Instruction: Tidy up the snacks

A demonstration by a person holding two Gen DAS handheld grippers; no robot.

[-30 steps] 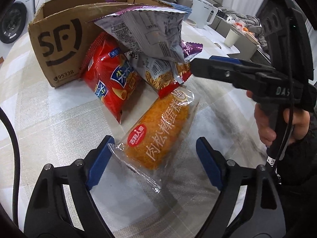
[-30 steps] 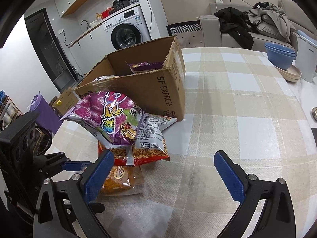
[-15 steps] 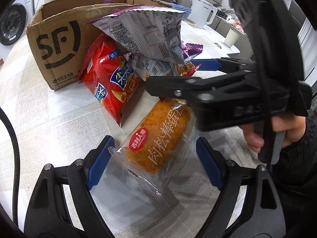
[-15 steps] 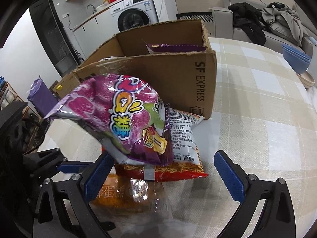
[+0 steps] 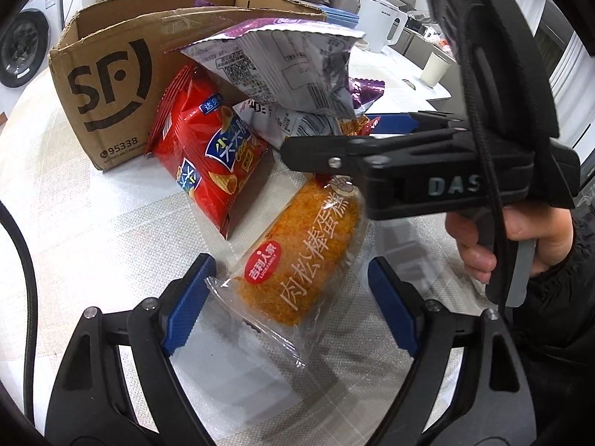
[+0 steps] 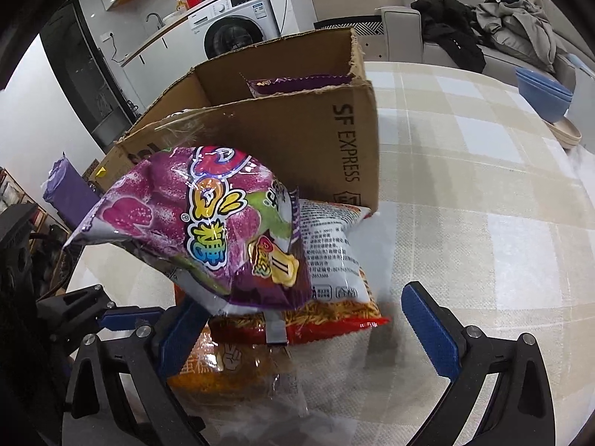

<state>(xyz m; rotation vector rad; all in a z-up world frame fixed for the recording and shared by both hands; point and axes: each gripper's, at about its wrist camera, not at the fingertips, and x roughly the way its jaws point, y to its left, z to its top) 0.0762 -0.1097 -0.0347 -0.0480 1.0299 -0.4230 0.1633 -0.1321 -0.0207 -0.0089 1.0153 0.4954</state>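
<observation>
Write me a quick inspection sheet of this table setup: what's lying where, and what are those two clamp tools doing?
Surface: checked tablecloth, mostly bare to the right.
Job's things: purple snack bag tops a pile against the cardboard box; red chip bag leans on the box; orange cake pack lies flat in front; another purple bag sits inside the box.
Clutter: white kettle, cup, blue bowls.
Grippers: left gripper open, straddling the cake pack's near end; right gripper open at the pile.
Cables: black cable at left edge.
Surroundings: washing machine, clothes on a sofa.
</observation>
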